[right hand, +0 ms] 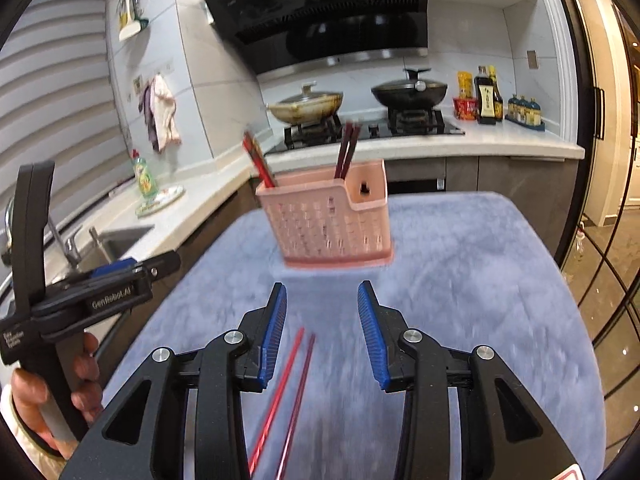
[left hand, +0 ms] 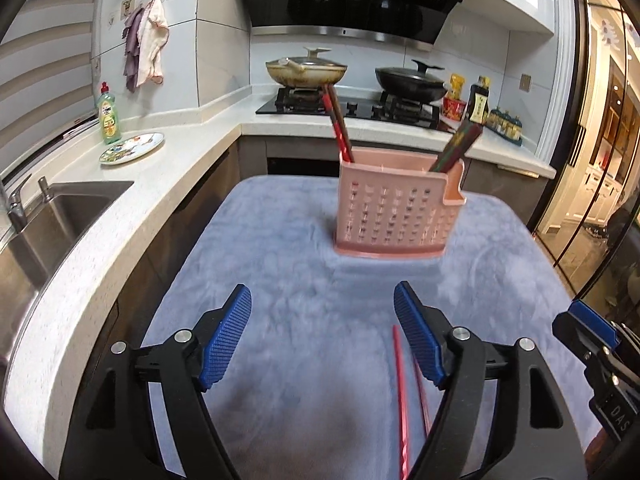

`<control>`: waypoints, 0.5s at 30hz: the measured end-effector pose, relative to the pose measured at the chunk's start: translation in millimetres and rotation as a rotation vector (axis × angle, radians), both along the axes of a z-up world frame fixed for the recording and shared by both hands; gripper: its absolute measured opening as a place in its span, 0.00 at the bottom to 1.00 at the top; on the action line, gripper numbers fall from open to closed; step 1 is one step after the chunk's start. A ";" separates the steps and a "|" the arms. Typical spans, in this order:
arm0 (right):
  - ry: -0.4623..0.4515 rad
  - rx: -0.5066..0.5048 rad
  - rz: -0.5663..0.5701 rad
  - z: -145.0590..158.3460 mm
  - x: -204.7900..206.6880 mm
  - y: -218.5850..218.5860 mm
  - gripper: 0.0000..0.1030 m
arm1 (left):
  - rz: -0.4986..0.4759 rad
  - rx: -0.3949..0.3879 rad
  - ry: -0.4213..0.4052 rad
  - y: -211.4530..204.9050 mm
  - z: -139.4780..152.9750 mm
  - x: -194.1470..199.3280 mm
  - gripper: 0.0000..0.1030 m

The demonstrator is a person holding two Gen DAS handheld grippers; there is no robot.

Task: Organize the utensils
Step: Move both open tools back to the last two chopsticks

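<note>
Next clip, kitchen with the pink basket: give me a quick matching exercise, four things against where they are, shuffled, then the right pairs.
Things:
1. pink utensil basket
2. red chopsticks
3. green dish soap bottle
4. black wok

Places:
A. on the stove burner, lid on
B. standing on the blue cloth, dark chopsticks inside
C. lying loose on the blue cloth near the right tongs
D. on the counter beside a patterned plate

Pairs: 1-B, 2-C, 3-D, 4-A

Black gripper (right hand: 322, 296), blue ribbed pads (right hand: 370, 332), silver screws.
</note>
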State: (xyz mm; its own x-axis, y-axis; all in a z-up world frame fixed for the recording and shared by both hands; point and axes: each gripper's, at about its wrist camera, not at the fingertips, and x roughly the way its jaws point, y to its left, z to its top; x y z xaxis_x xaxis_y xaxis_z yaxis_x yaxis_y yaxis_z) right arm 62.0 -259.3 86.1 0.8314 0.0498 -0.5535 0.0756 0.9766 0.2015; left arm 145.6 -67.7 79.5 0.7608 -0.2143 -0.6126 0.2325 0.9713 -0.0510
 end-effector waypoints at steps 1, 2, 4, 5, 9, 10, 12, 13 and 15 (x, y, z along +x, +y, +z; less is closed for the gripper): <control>0.012 -0.004 0.004 -5.3 -4.6 1.9 0.36 | 0.004 0.013 0.004 1.6 -6.7 -6.6 0.68; 0.029 -0.018 0.009 -12.6 -10.7 6.4 0.36 | 0.003 0.021 0.011 3.2 -13.1 -12.7 0.68; 0.048 -0.050 0.016 -22.1 -20.0 14.7 0.36 | -0.004 0.031 0.024 5.3 -21.9 -21.6 0.68; 0.060 -0.079 0.021 -28.5 -26.0 21.0 0.36 | -0.006 0.036 0.031 6.2 -26.3 -26.3 0.68; 0.096 -0.107 0.035 -47.4 -41.6 34.8 0.36 | -0.003 0.047 0.064 10.6 -46.7 -45.7 0.68; 0.108 -0.103 0.040 -52.4 -44.2 38.1 0.36 | 0.000 0.048 0.076 11.7 -51.6 -49.2 0.68; 0.137 -0.091 0.051 -64.7 -50.9 44.5 0.36 | 0.006 0.046 0.101 14.2 -61.9 -55.9 0.68; 0.146 -0.090 0.055 -68.6 -52.8 47.1 0.36 | 0.009 0.048 0.112 15.6 -66.7 -58.8 0.68; 0.173 -0.091 0.064 -80.7 -58.8 53.3 0.36 | 0.018 0.064 0.125 17.3 -76.0 -64.9 0.68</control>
State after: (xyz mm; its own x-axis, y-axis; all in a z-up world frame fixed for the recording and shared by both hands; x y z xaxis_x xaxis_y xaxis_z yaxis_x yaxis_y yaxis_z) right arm 3.2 -206.1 5.4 0.7202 0.0426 -0.6925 0.0391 0.9940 0.1018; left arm 80.8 -50.4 3.4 0.6814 -0.1584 -0.7146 0.2103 0.9775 -0.0161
